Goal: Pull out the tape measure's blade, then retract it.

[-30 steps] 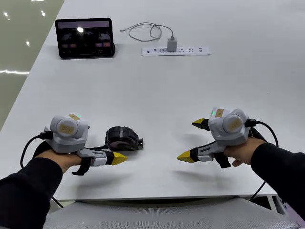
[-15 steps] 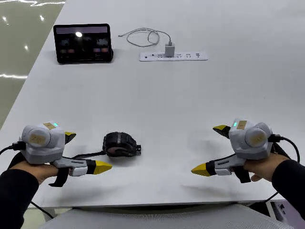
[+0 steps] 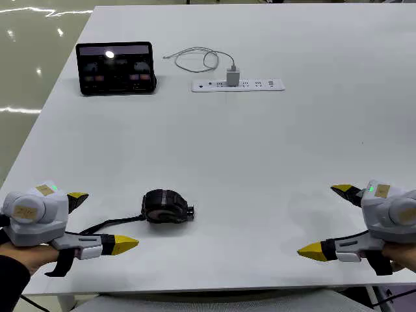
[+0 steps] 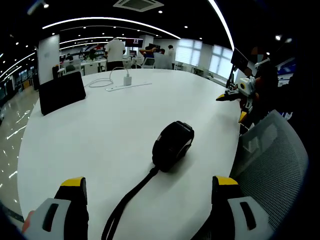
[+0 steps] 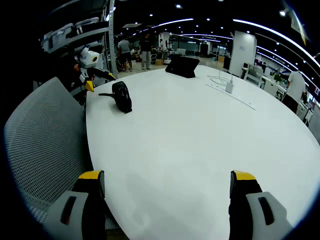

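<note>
A black tape measure lies on the white table near its front edge, with a black strap trailing toward the left; no blade shows out of it. In the left gripper view the tape measure sits just ahead of the jaws, apart from them. My left gripper rests open at the front left, a short way left of the case. Far to the right, near the front right corner, my right gripper stands open with nothing in it. From the right gripper view the tape measure is small and far off.
A dark tablet stands propped at the back left. A white power strip with a plugged charger and coiled cable lies at the back middle. A mesh chair back sits below the table's front edge.
Both grippers have drawn apart and back toward the front edge, the left one away from the tape measure. The tape measure lies where it was; the head camera shifted.
</note>
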